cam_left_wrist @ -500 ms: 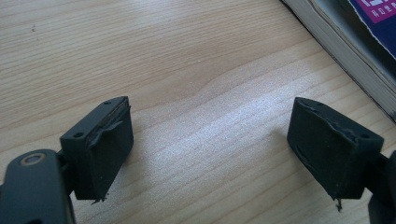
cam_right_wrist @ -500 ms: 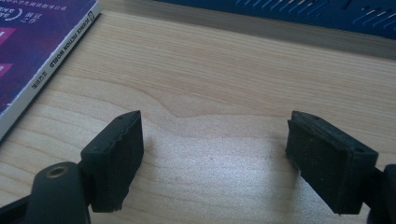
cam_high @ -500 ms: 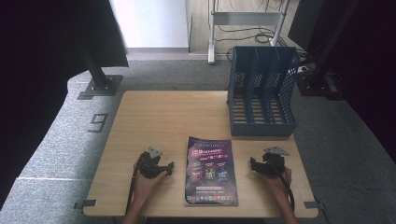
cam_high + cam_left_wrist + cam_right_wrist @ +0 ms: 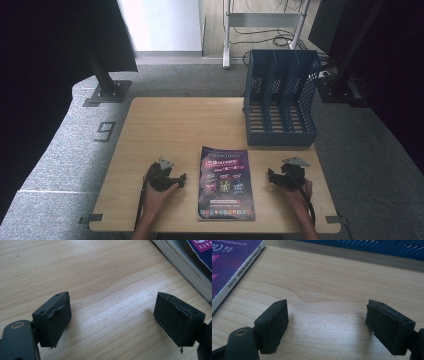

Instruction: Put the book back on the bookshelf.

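my left claw and right claw rest released on the pale wooden tabletop, flanking the thick purple-covered paperback magazine at lower centre, so either can reach an edge. the blue perforated plastic file rack waits at upper right, slots facing up to take it.

A light wooden table carries a purple-covered magazine lying flat at six o'clock near the front edge, and a blue slotted file rack standing at about one o'clock by the far right corner, well apart from it.
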